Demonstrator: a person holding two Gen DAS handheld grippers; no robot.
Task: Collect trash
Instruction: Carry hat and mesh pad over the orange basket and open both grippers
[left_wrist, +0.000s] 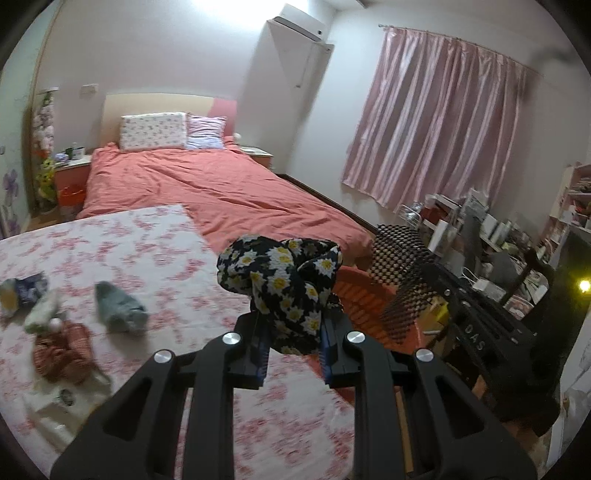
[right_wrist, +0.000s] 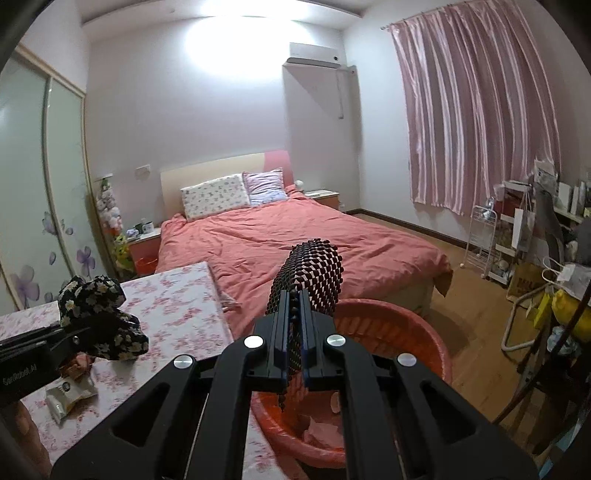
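My left gripper (left_wrist: 293, 343) is shut on a crumpled black cloth with white daisies (left_wrist: 284, 288), held above the table's right edge. In the right wrist view the same cloth (right_wrist: 96, 306) hangs from the left gripper (right_wrist: 75, 338) at the far left. My right gripper (right_wrist: 293, 325) is shut on a piece of black mesh netting (right_wrist: 310, 273), held over an orange-red plastic basin (right_wrist: 388, 332) on the floor beside the table. The basin (left_wrist: 369, 299) and the mesh (left_wrist: 399, 254) also show to the right in the left wrist view. Pink paper (right_wrist: 321, 432) lies inside the basin.
On the table with a pink floral cloth (left_wrist: 155, 251) lie a blue-grey crumpled piece (left_wrist: 118, 306), a brown wrapper (left_wrist: 62, 350), a white packet (left_wrist: 55, 402) and a blue bag (left_wrist: 26, 291). Behind stands a bed (right_wrist: 295, 240). Cluttered shelves (right_wrist: 535, 240) line the right wall.
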